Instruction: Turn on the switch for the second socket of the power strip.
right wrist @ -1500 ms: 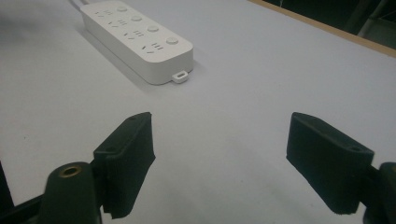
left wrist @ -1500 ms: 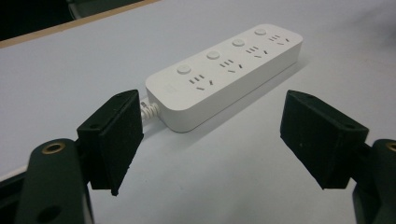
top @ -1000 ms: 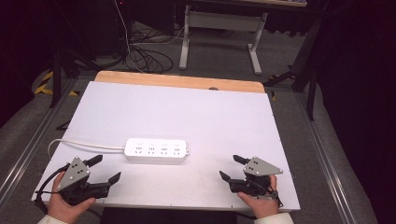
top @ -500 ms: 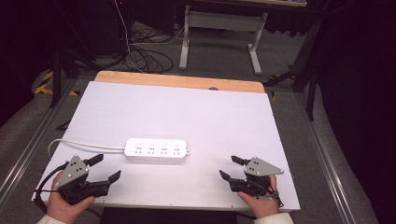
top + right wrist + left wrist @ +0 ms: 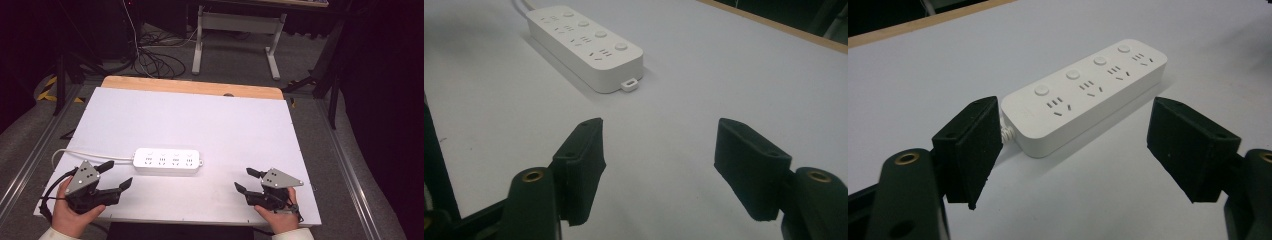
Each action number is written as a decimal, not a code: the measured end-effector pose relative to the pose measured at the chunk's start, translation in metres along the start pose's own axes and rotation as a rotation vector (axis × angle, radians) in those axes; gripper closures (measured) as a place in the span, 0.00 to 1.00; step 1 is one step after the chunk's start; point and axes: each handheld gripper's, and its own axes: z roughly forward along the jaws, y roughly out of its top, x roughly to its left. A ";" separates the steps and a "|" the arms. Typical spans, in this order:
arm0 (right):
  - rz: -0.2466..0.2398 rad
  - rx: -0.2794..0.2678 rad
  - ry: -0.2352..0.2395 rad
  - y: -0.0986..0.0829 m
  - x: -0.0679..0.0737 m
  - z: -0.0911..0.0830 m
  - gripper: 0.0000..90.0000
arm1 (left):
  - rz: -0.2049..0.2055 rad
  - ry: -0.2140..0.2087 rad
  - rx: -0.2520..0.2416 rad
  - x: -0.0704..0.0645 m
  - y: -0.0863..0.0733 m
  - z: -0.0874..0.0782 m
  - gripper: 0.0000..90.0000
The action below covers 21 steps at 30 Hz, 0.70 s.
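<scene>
- The left gripper (image 5: pixel 116 175), jaws spread wide, has crept slightly nearer the white four-socket plastic power strip (image 5: pixel 168 160).
- The right gripper (image 5: pixel 247 180), jaws apart, stays put.

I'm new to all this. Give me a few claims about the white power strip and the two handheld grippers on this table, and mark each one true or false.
1. The left gripper has its jaws open. True.
2. The power strip is clamped in the right gripper. False: it lies on the table, apart from both grippers, and the right gripper is open and holds nothing.
3. The power strip has four round buttons along its top. True.
4. A plug is pushed into one of the sockets. False: all the sockets are free.
5. The strip's white cord leaves from the end nearer the left gripper. True.
</scene>
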 end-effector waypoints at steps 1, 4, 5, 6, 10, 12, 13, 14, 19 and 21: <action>-0.002 0.002 0.000 0.000 0.000 0.000 0.42 | -0.002 0.001 0.000 0.000 0.002 0.001 0.25; -0.002 0.001 -0.003 0.000 0.000 0.000 0.42 | -0.005 0.000 -0.005 0.000 0.006 0.002 0.26; -0.001 0.001 -0.002 -0.001 -0.001 0.000 0.42 | -0.008 -0.002 -0.006 0.000 0.008 0.003 0.26; 0.000 0.003 -0.002 -0.001 0.000 0.000 0.42 | -0.005 -0.011 -0.003 0.001 0.009 0.003 0.27; 0.000 0.004 0.000 -0.001 0.000 0.000 0.42 | -0.019 -0.020 -0.003 0.001 0.016 0.007 0.28; 0.000 0.004 0.000 -0.001 0.000 0.000 0.42 | -0.026 -0.024 0.006 0.002 0.018 0.009 0.30; -0.002 0.002 0.001 -0.001 -0.001 0.000 0.42 | -0.022 -0.029 0.010 0.002 0.019 0.010 0.31; -0.002 0.003 0.000 -0.001 -0.001 0.000 0.42 | -0.032 -0.028 0.009 0.002 0.021 0.011 0.31; -0.001 0.004 0.000 -0.001 0.000 0.000 0.42 | -0.016 -0.027 0.010 0.003 0.028 0.017 0.32; -0.002 0.003 0.000 -0.001 -0.001 0.000 0.42 | -0.012 -0.026 0.008 0.002 0.030 0.020 0.32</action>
